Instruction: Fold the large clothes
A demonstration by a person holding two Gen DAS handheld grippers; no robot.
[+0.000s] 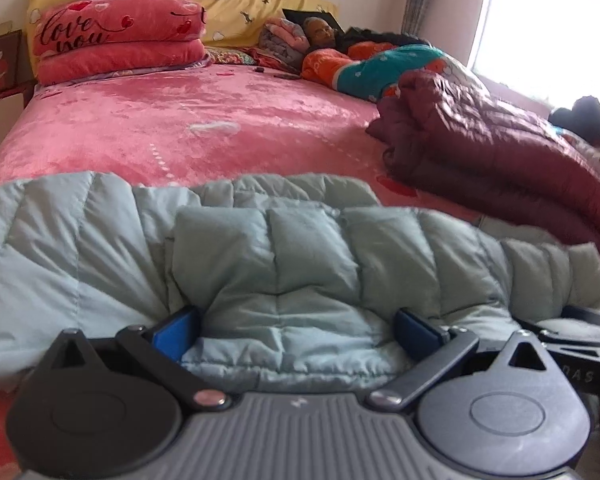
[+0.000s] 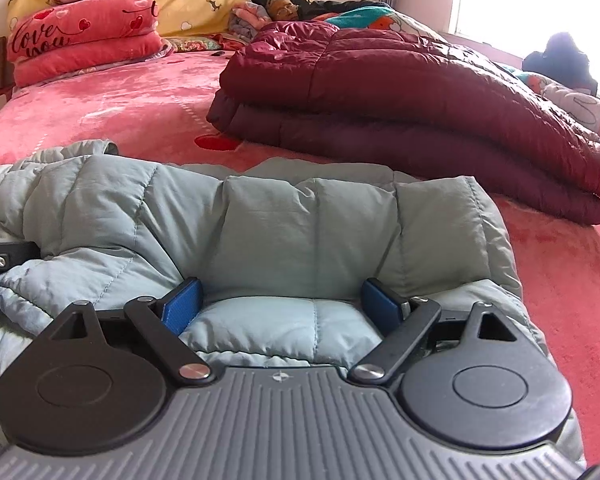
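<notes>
The pale grey-green quilted puffer coat (image 1: 300, 264) lies low in frame on the pink plush bed (image 1: 140, 128), partly folded. Left tongs (image 1: 296, 330) and right tongs (image 2: 282, 306) spread, unclenched, against it; further folds seemingly remain.

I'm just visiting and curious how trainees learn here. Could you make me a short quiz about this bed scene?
1. True or false: the maroon coat lies folded on the bed.
2. Which garment sits between both grippers' fingers: A) pale green puffer jacket, B) pink pillow?
3. Do the left gripper and right gripper look open or shut?

Key: 1 true; 2 A; 3 open, fingers spread with jacket fabric between them.
</notes>
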